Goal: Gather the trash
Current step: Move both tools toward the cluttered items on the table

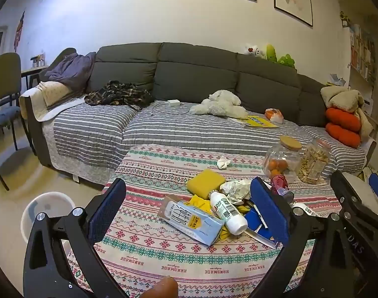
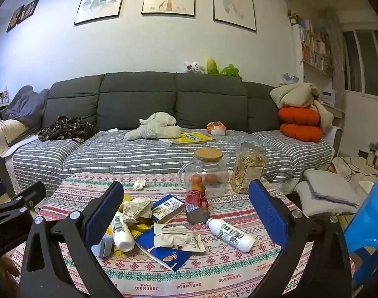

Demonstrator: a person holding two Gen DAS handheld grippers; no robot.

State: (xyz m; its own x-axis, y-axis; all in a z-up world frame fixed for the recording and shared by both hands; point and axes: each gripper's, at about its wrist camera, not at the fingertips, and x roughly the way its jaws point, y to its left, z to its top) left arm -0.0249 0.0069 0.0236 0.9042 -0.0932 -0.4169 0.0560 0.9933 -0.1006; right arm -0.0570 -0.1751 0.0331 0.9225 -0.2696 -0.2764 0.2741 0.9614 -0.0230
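Note:
A heap of trash lies on the patterned table (image 1: 164, 258): a light blue carton (image 1: 196, 221), a white bottle (image 1: 228, 212), crumpled paper (image 1: 235, 188), a yellow sponge (image 1: 205, 183), a red can (image 1: 279, 182) and a blue wrapper (image 1: 257, 226). My left gripper (image 1: 189, 213) is open and empty, just short of the heap. In the right wrist view my right gripper (image 2: 186, 213) is open and empty over the table, with a second white bottle (image 2: 232, 233), the red can (image 2: 197, 206), a torn beige wrapper (image 2: 179, 238) and a small box (image 2: 168, 208) ahead of it.
A white bin (image 1: 46, 211) stands on the floor left of the table. A glass jar of oranges (image 2: 204, 173) and a snack jar (image 2: 249, 171) stand at the table's far side. A small tissue wad (image 2: 139, 183) lies apart. The sofa (image 2: 139, 149) is behind; a blue stool (image 2: 370, 231) stands at the right.

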